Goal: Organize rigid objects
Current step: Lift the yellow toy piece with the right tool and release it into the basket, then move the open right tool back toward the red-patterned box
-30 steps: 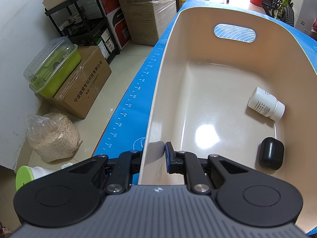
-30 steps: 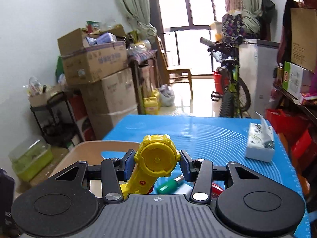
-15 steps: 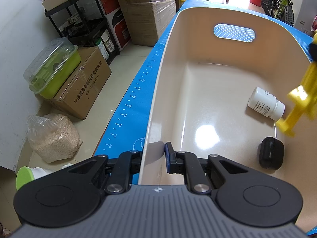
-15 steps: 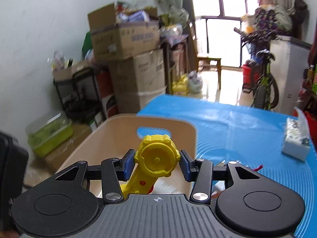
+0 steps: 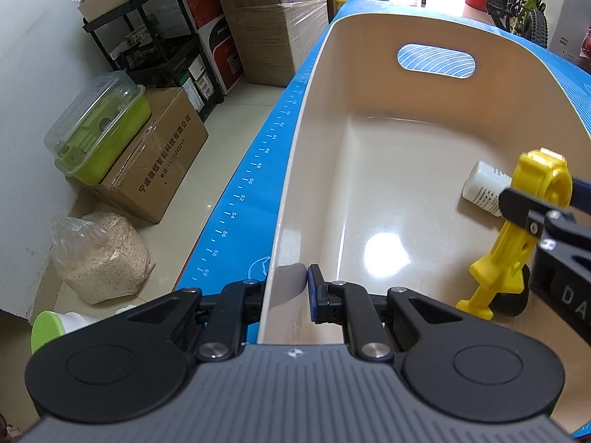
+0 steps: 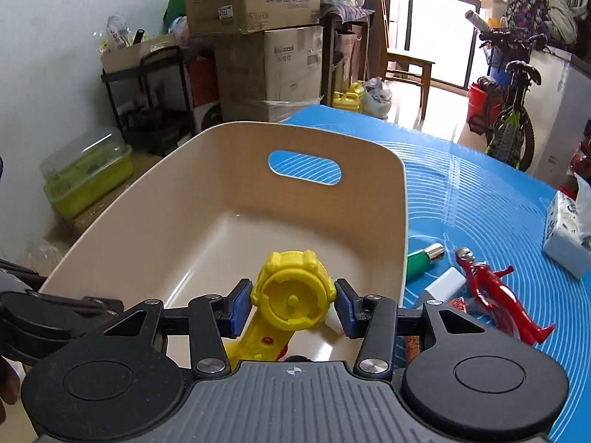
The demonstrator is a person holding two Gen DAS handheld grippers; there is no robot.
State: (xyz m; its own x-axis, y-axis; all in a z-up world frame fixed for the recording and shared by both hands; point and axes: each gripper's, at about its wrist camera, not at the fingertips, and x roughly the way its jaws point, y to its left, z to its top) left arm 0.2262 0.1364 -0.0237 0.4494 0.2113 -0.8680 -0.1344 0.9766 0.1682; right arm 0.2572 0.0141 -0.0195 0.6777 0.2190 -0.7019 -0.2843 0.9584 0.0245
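Your left gripper pinches the bin rim, your right clamps the yellow toy above bare bin floor.

1. Daylight pours in from the window at upper right of the right wrist view, blown out to near white.
2. A bright glare patch sits on the floor of the beige bin in the left wrist view, lower centre.
3. Both views are sharp in the middle; straight edges bow toward the borders, fisheye style.
4. Corners fall to black vignette.
5. Shadows are soft, the room evenly lit.
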